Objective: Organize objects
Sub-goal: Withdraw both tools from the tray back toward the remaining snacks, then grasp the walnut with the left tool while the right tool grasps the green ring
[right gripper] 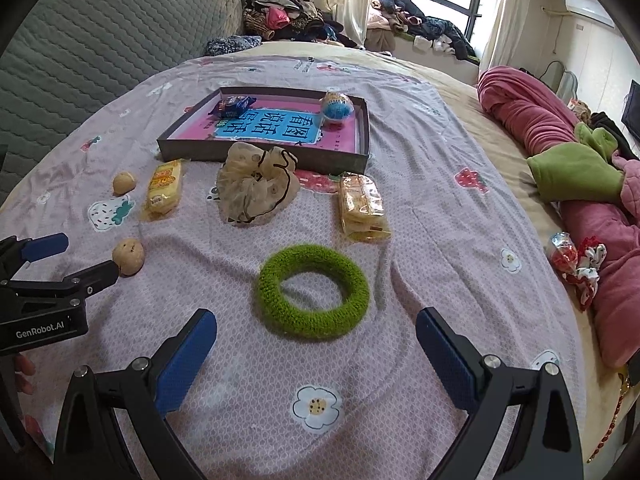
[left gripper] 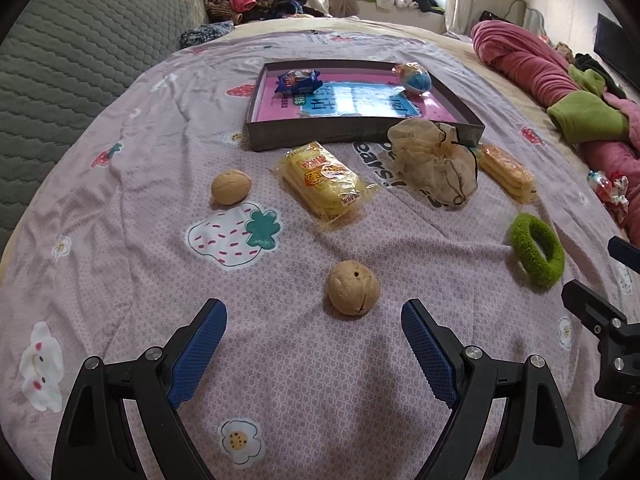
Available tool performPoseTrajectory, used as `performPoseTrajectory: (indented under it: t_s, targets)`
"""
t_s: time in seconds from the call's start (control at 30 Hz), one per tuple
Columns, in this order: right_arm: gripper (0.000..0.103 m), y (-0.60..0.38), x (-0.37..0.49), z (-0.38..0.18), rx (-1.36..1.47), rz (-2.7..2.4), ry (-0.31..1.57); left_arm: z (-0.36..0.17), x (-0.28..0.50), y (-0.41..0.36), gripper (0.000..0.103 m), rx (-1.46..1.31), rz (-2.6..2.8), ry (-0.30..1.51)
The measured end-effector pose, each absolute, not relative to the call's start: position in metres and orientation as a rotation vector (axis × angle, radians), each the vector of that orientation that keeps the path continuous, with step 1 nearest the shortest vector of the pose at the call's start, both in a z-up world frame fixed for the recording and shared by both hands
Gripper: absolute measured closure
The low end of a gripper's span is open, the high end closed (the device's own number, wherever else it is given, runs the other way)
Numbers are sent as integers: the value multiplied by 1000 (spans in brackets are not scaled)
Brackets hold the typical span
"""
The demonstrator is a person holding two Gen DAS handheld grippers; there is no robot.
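bed: the pink printed bedspread (left gripper: 132, 184) carries everything; no worktop here.
box: the shallow dark tray (right gripper: 256, 157) sits at the far middle of the spread, with a blue snack packet (right gripper: 235, 106) and a blue-and-white ball (right gripper: 338, 105) already inside. I take it to be the place the loose things go.
loose things, far row: cream scrunchie (right gripper: 256, 188), and two yellow biscuit packs (left gripper: 326, 182) (right gripper: 362, 207) lie just in front of the tray; a far walnut (left gripper: 231, 187) lies left of them.
green ring: the green knitted ring (right gripper: 314, 289) lies flat, straight ahead of the right gripper (right gripper: 316, 344), centred on its gap and just beyond the tips.
near walnut: the near walnut (left gripper: 353, 288) sits just ahead of the left gripper (left gripper: 314, 334), slightly right of centre, its crack facing the camera.
left fingers: spread wide, holding nothing.
right fingers: spread wide, holding nothing.
nearer hand: each hand has its own target; the left is nearer the walnut, the right nearer the ring.
likely next need: probably a short reach forward and down so each thing sits between the blue pads (right gripper: 186, 354); the ring is nearly as wide as the gap.
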State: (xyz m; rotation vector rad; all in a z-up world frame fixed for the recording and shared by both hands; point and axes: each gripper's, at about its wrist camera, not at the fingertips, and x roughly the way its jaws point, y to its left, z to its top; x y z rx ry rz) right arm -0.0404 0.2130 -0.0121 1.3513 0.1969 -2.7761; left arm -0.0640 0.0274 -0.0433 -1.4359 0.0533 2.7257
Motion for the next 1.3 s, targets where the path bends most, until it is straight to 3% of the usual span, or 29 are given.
performPoseTrajectory:
  t_s: [0.57, 0.93, 1.1, 1.3]
  targets:
    - [3, 209, -65, -34, 1411, -2752, 209, -60, -82, 27, 13, -1486, 2706, 30]
    - [9, 205, -75, -46, 1437, -2731, 228, -66, -87, 33, 13, -1493, 2699, 40]
    - [22, 204, -80, -51, 1430, -2730, 218, -70, -90, 34, 13, -1501, 2697, 8]
    - [26, 202, -79, -56, 1415, -2745, 240, -71, -90, 32, 13, -1495, 2697, -6]
